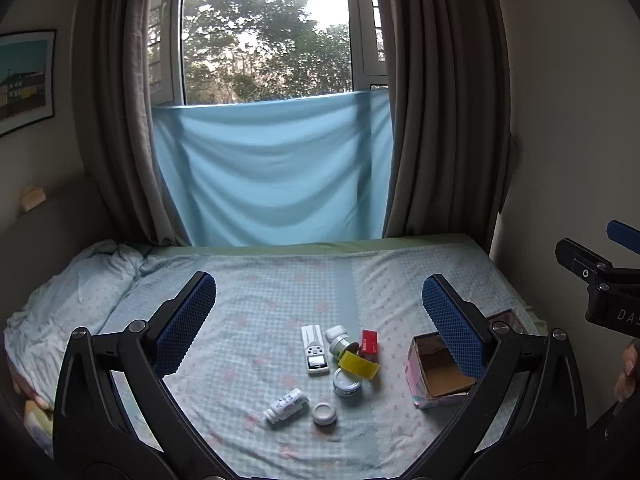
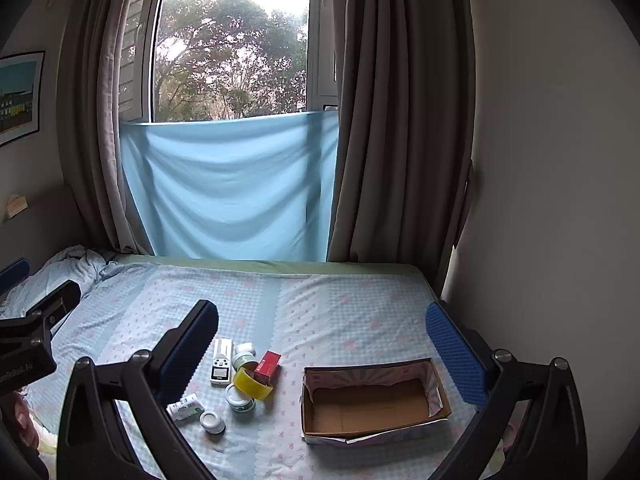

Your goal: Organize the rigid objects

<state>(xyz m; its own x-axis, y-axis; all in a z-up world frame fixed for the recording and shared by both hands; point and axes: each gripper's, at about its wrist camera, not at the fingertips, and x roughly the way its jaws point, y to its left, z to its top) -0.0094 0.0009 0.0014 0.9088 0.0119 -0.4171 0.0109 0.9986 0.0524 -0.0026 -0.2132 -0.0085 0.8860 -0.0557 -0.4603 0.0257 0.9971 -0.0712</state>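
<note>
On the bed (image 2: 360, 300), w/ its pale blue floral-check sheet, a small cluster of rigid items lies left of an open cardboard box (image 2: 372, 400) that sits apart from them, nothing inside it. In the cluster: white handheld device w/ a small screen (image 2: 222, 362), red box (image 2: 267, 367) leaning behind a yellow tape roll (image 2: 252, 386) standing on edge, a small tin on its side (image 2: 244, 358), a white case (image 2: 246, 347) just behind that, a green-labelled jar (image 2: 239, 397) touching the tape, a white bottle lying down (image 2: 184, 406) and a round white lid-like jar (image 2: 212, 421) nearest the cameras. Left gripper (image 1: 320, 320) hovers over the sheet, jaws spread wide, nothing between them; right gripper (image 2: 322, 344) likewise released and empty, above the cluster and box. Behind the bed: a blue cloth (image 1: 272, 168) hung across the window, brown curtains (image 1: 440, 120) each side, a framed picture (image 1: 24, 80) on the left wall, rumpled bedding (image 1: 72, 292) at far left. Right wrist view shows the whole box interior; in left wrist view that gripper's right finger (image 1: 452, 328) covers part of the box. Conversely the bottle is partly hidden behind the right gripper's left finger (image 2: 188, 344). Labels too small to read; a fingertip shows cut off at the left-view edge (image 1: 628, 368).
</note>
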